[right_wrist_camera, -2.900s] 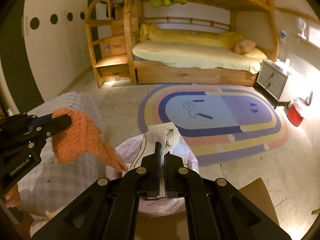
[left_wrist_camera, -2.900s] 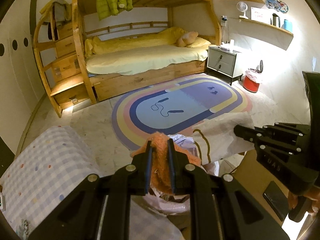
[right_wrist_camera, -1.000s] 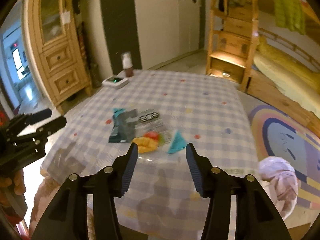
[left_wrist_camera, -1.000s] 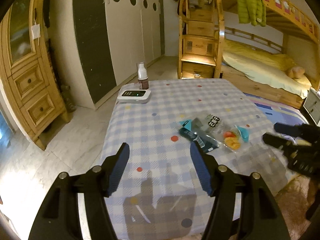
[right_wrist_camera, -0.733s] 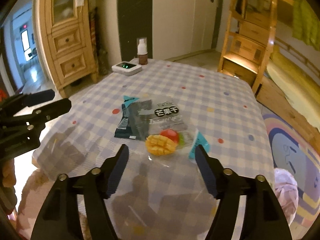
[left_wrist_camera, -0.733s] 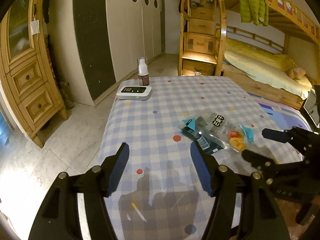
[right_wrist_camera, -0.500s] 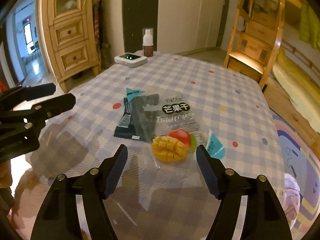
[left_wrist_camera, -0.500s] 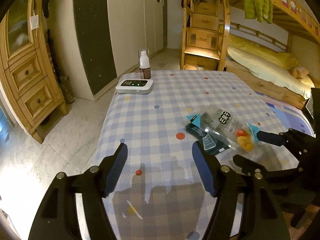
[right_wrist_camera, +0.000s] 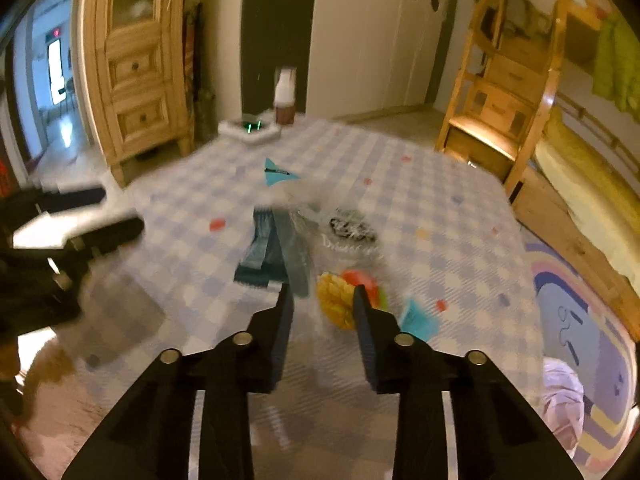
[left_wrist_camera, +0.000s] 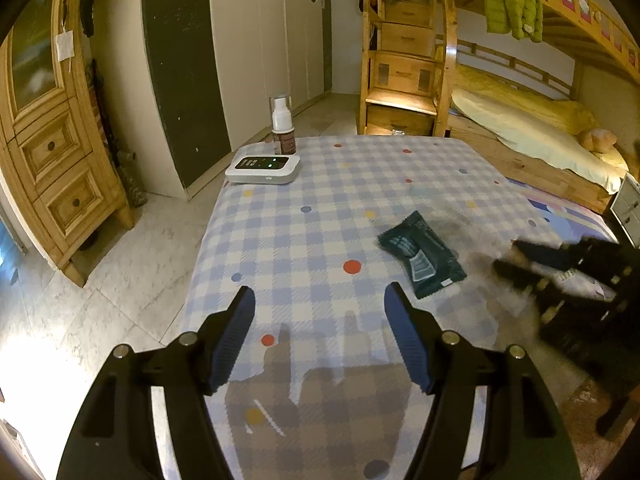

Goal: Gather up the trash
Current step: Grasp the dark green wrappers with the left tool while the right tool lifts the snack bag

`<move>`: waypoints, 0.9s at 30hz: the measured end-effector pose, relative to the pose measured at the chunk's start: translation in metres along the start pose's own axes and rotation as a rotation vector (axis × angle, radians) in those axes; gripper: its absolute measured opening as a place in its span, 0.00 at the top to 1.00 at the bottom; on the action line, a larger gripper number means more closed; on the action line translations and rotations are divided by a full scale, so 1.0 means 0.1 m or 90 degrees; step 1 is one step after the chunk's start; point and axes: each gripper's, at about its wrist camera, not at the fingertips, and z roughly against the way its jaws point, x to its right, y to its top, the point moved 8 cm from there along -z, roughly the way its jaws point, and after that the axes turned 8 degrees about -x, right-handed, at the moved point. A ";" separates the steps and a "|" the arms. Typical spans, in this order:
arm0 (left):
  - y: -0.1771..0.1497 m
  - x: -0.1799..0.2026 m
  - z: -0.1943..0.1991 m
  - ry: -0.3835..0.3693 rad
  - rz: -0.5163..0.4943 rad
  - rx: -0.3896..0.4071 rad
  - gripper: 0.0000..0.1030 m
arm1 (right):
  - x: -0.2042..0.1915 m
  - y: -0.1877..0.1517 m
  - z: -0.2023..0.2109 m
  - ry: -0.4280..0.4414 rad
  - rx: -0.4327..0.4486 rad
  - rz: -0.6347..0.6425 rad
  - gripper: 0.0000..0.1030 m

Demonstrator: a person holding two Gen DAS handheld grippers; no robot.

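A dark teal wrapper lies on the checked tablecloth. My left gripper is open and empty, short of it. In the blurred right wrist view my right gripper has its jaws partly closed around the edge of a clear dried-mango bag, which looks lifted off the cloth. The teal wrapper sits under the bag, and a small teal scrap lies farther back. The right gripper shows blurred in the left wrist view. The white trash bag is on the floor at right.
A white device with green lights and a pump bottle stand at the table's far left corner. A wooden cabinet is at left. A bunk bed with stair drawers and a rug are beyond the table.
Both grippers left the trash bag and swung to the table, the left now empty. The right gripper then closed in on the mango bag and pulled it off the teal wrapper.
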 end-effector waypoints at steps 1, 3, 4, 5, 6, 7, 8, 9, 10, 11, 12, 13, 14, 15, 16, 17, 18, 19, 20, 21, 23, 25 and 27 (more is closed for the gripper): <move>0.00 0.02 0.02 -0.002 -0.002 0.002 0.36 | 0.06 0.04 0.10 0.005 0.013 -0.015 0.80; 0.01 0.08 0.04 -0.005 -0.008 0.004 0.36 | 0.18 0.11 0.24 0.013 0.030 -0.042 0.88; 0.02 0.11 0.04 -0.007 -0.011 0.005 0.36 | 0.27 0.14 0.33 0.022 0.039 -0.063 0.90; 0.03 0.15 0.05 -0.009 -0.015 0.006 0.35 | 0.31 0.16 0.37 0.025 0.042 -0.073 0.92; 0.03 0.17 0.05 -0.011 -0.017 0.006 0.34 | 0.39 0.17 0.44 0.029 0.047 -0.089 0.95; 0.04 0.21 0.05 -0.015 -0.020 0.006 0.33 | 0.47 0.17 0.49 0.033 0.051 -0.106 0.97; 0.05 0.25 0.04 -0.019 -0.023 0.005 0.33 | 0.54 0.17 0.53 0.038 0.053 -0.122 0.98; 0.05 0.29 0.03 -0.021 -0.026 0.003 0.33 | 0.58 0.17 0.54 0.040 0.053 -0.131 0.98; 0.06 0.34 0.02 -0.025 -0.030 0.001 0.32 | 0.64 0.15 0.55 0.036 0.054 -0.140 0.98; 0.07 0.39 0.01 -0.029 -0.035 -0.001 0.30 | 0.68 0.14 0.56 0.025 0.055 -0.141 0.98; 0.08 0.44 -0.01 -0.031 -0.040 -0.004 0.30 | 0.69 0.13 0.57 0.015 0.055 -0.140 0.98; 0.08 0.48 -0.03 -0.033 -0.042 -0.006 0.30 | 0.73 0.10 0.56 -0.009 0.055 -0.138 0.98; 0.10 0.52 -0.05 -0.036 -0.045 -0.010 0.30 | 0.76 0.08 0.57 -0.033 0.054 -0.133 0.98; 0.10 0.55 -0.08 -0.038 -0.046 -0.013 0.30 | 0.77 0.06 0.57 -0.052 0.054 -0.127 0.98; 0.12 0.59 -0.11 -0.042 -0.044 -0.017 0.30 | 0.78 0.04 0.56 -0.070 0.052 -0.120 0.98; 0.14 0.63 -0.14 -0.048 -0.041 -0.023 0.30 | 0.79 0.02 0.54 -0.099 0.048 -0.106 0.98; 0.15 0.65 -0.17 -0.052 -0.038 -0.026 0.30 | 0.81 0.00 0.53 -0.104 0.044 -0.103 0.98; 0.18 0.69 -0.21 -0.056 -0.035 -0.032 0.30 | 0.80 -0.03 0.49 -0.105 0.034 -0.101 0.98; 0.20 0.72 -0.25 -0.058 -0.032 -0.037 0.30 | 0.80 -0.05 0.46 -0.105 0.030 -0.100 0.97; 0.21 0.75 -0.28 -0.058 -0.030 -0.042 0.30 | 0.82 -0.07 0.46 -0.107 0.032 -0.099 0.97; 0.24 0.80 -0.37 -0.062 -0.020 -0.053 0.30 | 0.82 -0.07 0.47 -0.105 0.036 -0.093 0.94; 0.27 0.82 -0.43 -0.062 -0.013 -0.059 0.30 | 0.82 -0.09 0.47 -0.087 0.033 -0.097 0.92; 0.30 0.86 -0.50 -0.053 -0.011 -0.066 0.30 | 0.84 -0.10 0.47 -0.084 0.035 -0.099 0.92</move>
